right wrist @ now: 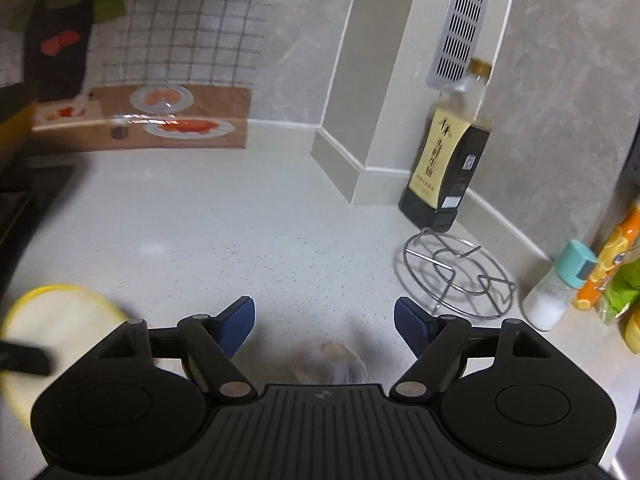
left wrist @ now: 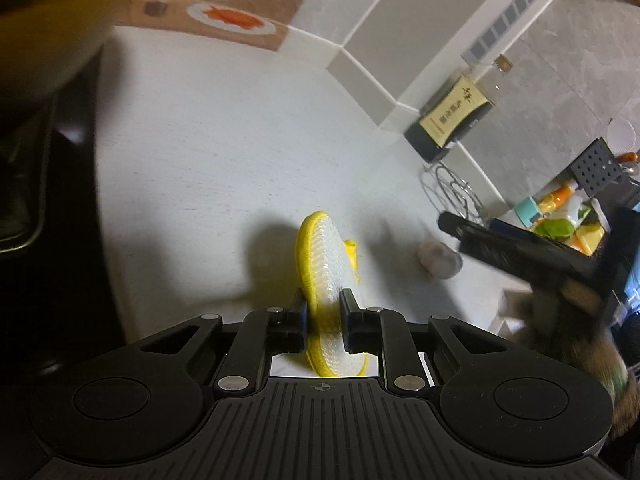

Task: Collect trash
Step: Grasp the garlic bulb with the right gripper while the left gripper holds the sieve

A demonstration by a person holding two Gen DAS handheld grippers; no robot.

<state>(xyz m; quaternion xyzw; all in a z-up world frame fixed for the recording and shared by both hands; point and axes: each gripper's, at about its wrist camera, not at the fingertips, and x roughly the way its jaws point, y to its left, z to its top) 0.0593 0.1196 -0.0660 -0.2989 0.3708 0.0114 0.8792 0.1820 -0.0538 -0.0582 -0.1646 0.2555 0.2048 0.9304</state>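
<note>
The left gripper point(left wrist: 324, 316) points down at a slant toward the white countertop point(left wrist: 208, 152), and its two fingers are almost closed on a round yellow-rimmed mesh scrubber point(left wrist: 326, 264), which stands on its edge between the pads and is pressed from both sides. The scrubber's lower rim seems to be just above the counter or touching it; I cannot tell which. To the right of it, near but apart, lies a small pale crumpled piece of trash point(left wrist: 438, 258) on the counter, blurred. The right gripper point(right wrist: 324, 322) also tilts downward over the counter, and its jaws stand wide apart with the blue pads point(right wrist: 238, 326) holding nothing; the same pale trash point(right wrist: 330, 362) lies on the counter below and between them, not touched, partly hidden by the gripper body. In the right wrist view the scrubber point(right wrist: 60, 320) shows at the far left, blurred. Behind, by the wall corner, stands a soy sauce bottle point(right wrist: 448, 160), and just in front of it a wire trivet point(right wrist: 458, 276), with a small shaker with a teal cap point(right wrist: 558, 286) to its right
</note>
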